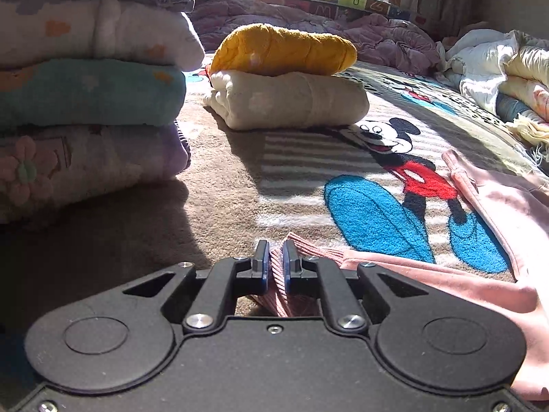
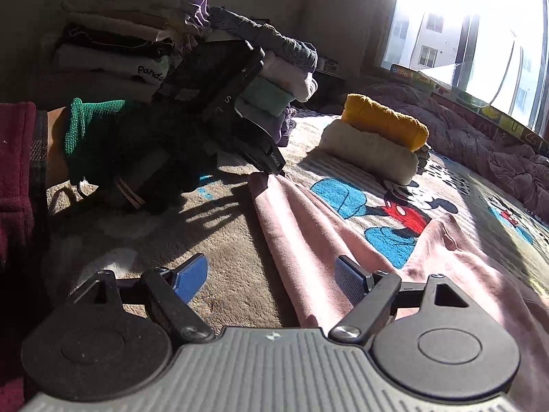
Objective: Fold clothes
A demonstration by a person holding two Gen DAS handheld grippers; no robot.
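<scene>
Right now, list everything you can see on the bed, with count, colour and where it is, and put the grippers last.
pink garment: one, pale pink, spread on the blanket nearest the cameras, ribbed cuff pinched by the left gripper
yellow folded item: one, mustard yellow, atop the cream one
cream folded item: one, off-white, mid-blanket
Mickey Mouse blanket: one, tan with cartoon print, covering the bed
tall folded stack: one pile, grey, white, teal, lilac layers, left in the left wrist view
unfolded clothes heap: one, white and cream, far right
purple quilt: one, crumpled below the window
left gripper: black, shut on the cuff
right gripper: black, blue pads, open over the pink garment
</scene>
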